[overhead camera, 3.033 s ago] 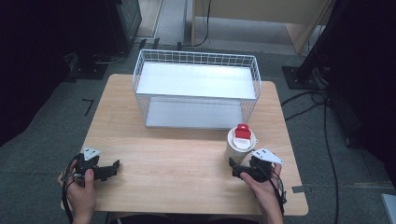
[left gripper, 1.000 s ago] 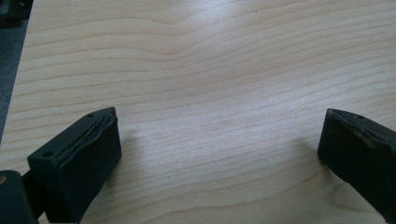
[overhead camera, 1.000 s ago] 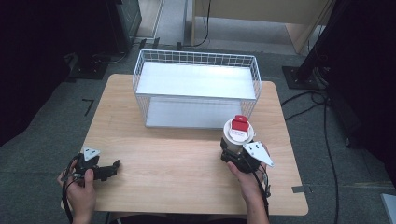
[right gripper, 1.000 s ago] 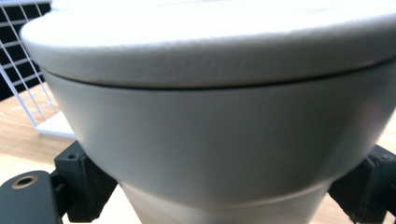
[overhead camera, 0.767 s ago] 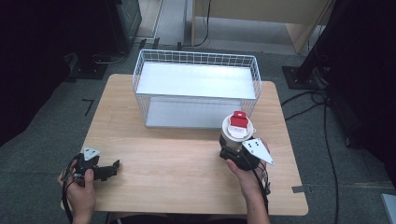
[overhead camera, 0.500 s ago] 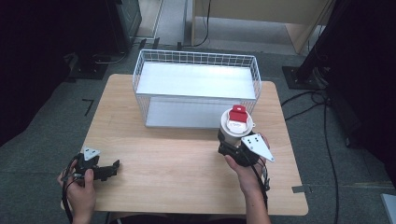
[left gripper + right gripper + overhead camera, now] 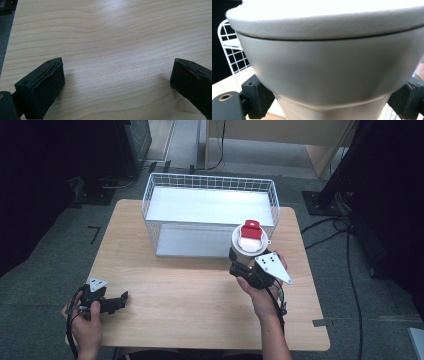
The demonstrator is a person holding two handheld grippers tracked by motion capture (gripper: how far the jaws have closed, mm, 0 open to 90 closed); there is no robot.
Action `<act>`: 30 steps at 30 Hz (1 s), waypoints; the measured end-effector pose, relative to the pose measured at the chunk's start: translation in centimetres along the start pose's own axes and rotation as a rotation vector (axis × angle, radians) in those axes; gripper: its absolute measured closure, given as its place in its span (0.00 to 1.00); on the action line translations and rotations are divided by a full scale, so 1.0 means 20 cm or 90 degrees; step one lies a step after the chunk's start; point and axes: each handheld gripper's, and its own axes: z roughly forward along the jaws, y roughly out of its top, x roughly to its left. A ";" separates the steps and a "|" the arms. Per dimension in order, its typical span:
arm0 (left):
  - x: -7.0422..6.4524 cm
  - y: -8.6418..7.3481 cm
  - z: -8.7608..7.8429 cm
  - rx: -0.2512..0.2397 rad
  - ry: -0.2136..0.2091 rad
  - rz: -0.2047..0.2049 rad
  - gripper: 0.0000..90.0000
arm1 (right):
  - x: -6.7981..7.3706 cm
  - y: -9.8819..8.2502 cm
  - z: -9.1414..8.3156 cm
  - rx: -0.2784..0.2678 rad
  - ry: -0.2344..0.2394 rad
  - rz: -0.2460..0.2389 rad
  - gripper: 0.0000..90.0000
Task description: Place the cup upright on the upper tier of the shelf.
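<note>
A white cup [image 7: 243, 247] with a white lid and a red tab [image 7: 250, 228] is held off the table by my right gripper [image 7: 239, 262], shut on its body, just in front of the right end of the white wire basket [image 7: 162, 186]. In the right gripper view the cup [image 7: 332, 62] bulges between both black jaws, with basket wire [image 7: 229, 47] behind at the left. My left gripper [image 7: 116, 303] rests open at the table's front left. Its jaws stand wide apart over bare wood [image 7: 115, 50] in the left gripper view.
The light wooden table [image 7: 200, 315] has free room in the middle and front. The basket holds nothing visible on its white floor [image 7: 210, 205]. Dark floor, cables [image 7: 345, 260] and furniture legs surround the table.
My right gripper moved from the table's front right to the cup, shut on it and lifted it up and leftward toward the basket. The left gripper has stayed still.
</note>
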 end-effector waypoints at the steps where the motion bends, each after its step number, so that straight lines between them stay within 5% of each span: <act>1: 0.00 0.00 0.00 0.000 0.000 0.000 0.00 | 0.00 0.01 0.01 -0.003 0.002 -0.002 0.11; 30: 0.00 0.00 0.00 -0.001 -0.002 -0.001 0.00 | 0.06 0.30 0.17 -0.065 0.004 -0.011 0.11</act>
